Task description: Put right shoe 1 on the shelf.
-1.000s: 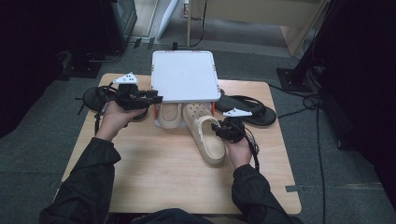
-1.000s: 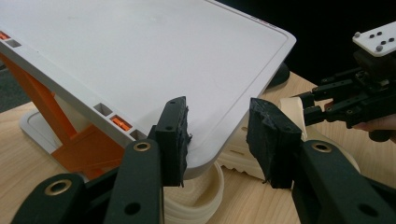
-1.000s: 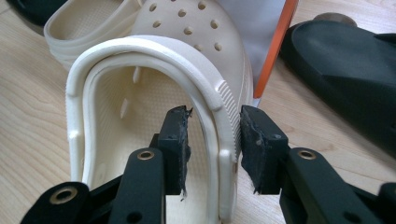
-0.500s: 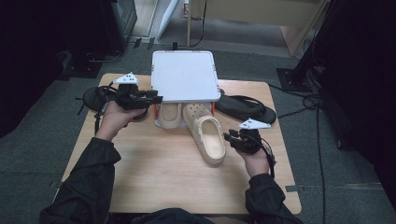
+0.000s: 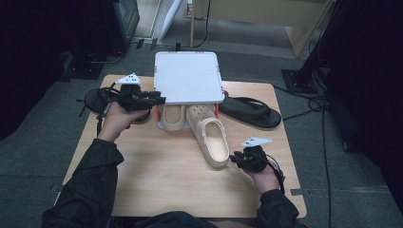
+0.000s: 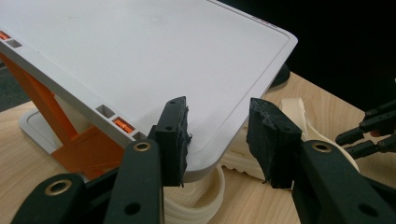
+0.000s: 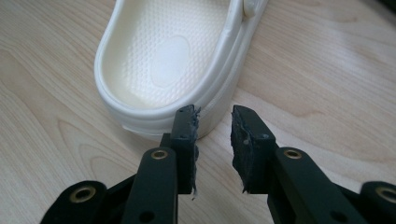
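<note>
We take the white shoe rack (image 5: 187, 76), standing at the far middle of the wooden table (image 5: 157, 175), as our landmark.

Our left gripper (image 5: 159, 100) sits at the rack's near left corner. In the left gripper view its jaws stand partly apart, and the corner of the rack's white top shelf (image 6: 154, 70) reaches in between them. The left pad (image 6: 175, 140) lies against the shelf's edge, while the right pad (image 6: 271, 140) stands clear of it with a gap showing, so we hold nothing there. Orange supports (image 6: 70, 140) carry the shelf.

Our right gripper (image 5: 235, 159) rests well in front of the rack and to its right, just beside the heel of a cream clog (image 5: 209, 137). That clog lies on the table with its toe under the rack's front edge and its heel pointing toward us. In the right gripper view the jaws have just been closing, and a narrow gap remains between the pads (image 7: 184, 144). Nothing is between them; the clog's heel rim (image 7: 159, 119) lies just beyond the tips, untouched.

A second cream clog (image 5: 172, 116) sits under the rack, left of the first. A black flip-flop (image 5: 249, 111) lies right of the rack, and another dark sandal (image 5: 97, 99) lies to its left, behind our left hand (image 5: 119, 121).
</note>
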Tool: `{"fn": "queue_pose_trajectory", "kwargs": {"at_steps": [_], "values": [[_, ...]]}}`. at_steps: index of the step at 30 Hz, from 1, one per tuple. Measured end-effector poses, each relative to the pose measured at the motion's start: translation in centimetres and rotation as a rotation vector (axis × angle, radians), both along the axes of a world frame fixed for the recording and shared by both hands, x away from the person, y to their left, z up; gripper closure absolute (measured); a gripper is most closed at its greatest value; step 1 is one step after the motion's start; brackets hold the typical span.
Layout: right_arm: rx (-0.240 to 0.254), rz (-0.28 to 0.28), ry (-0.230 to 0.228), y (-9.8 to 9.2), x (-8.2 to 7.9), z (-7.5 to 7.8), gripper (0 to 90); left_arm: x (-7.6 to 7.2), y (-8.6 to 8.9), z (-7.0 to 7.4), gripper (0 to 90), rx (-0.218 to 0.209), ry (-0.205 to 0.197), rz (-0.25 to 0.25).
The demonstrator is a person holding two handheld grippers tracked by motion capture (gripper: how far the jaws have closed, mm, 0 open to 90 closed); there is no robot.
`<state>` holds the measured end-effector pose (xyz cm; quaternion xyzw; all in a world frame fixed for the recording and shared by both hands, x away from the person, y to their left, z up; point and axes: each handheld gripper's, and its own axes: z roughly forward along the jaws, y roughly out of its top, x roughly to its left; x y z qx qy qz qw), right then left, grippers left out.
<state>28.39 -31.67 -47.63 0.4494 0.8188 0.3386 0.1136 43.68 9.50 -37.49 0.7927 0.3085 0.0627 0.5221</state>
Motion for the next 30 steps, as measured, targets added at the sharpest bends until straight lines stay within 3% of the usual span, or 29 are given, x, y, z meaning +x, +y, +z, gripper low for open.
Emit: {"fn": "queue_pose_trajectory", "kwargs": {"at_steps": [12,19,23,27,30], "values": [[0.021,0.038,0.002,1.9,-0.2,0.0,72.1,0.0,0.0,0.0,58.6,-0.001,-0.001,0.0],[0.062,0.055,-0.004,3.5,-0.1,-0.3,69.8,0.0,0.0,0.0,58.6,0.001,-0.002,0.002],[0.126,0.05,0.012,4.5,-0.1,-0.6,69.7,0.0,-0.1,0.0,58.6,-0.001,-0.002,0.003],[0.093,0.051,-0.017,4.6,-0.2,-0.3,69.4,0.0,0.0,0.0,58.6,-0.001,-0.003,0.003],[0.102,0.058,-0.044,4.6,-0.8,0.5,73.2,0.0,0.0,0.0,58.6,0.0,-0.004,0.003]]}}
